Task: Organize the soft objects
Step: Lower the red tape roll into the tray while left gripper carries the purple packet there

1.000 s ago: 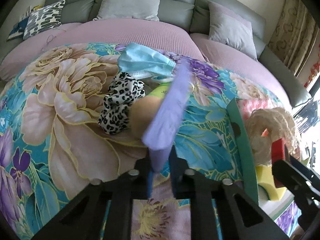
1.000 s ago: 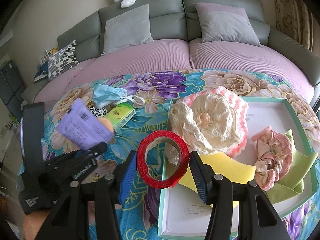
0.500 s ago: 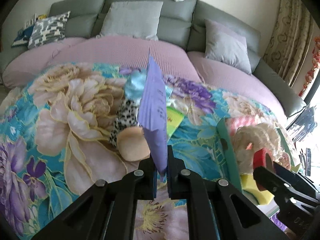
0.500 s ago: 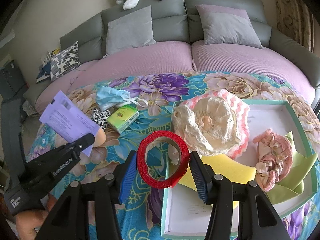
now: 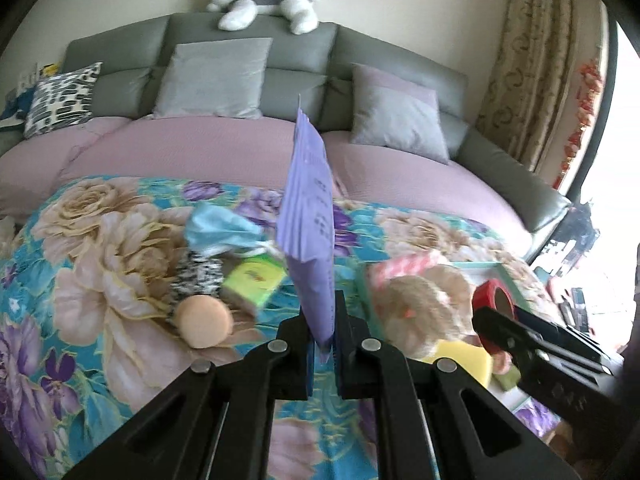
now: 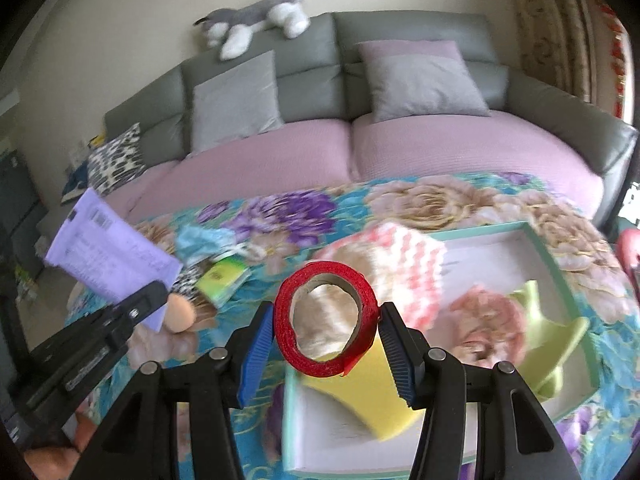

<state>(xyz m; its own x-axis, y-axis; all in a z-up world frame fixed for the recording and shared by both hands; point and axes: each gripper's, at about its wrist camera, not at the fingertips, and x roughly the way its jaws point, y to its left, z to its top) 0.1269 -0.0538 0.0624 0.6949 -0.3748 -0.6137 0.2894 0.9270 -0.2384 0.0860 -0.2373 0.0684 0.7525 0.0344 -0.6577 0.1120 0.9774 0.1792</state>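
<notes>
The left gripper [image 5: 323, 330] pinches the bottom edge of a thin, flat lilac packet [image 5: 310, 216], which stands upright above the flowered cloth [image 5: 100, 280]. The right gripper [image 6: 326, 330] clamps a glossy red tape ring [image 6: 326, 324] between its ribbed blue pads [image 6: 256, 344], held over the mint-rimmed tray [image 6: 548, 256]. Inside the tray lie a lacy cream doily, a pink ruffle and a yellow sponge [image 6: 360, 404].

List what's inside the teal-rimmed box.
Inside the box: cream-and-pink crocheted piece, pink ruffled fabric, yellow sponge, green cloth. Anything beneath them is covered.
</notes>
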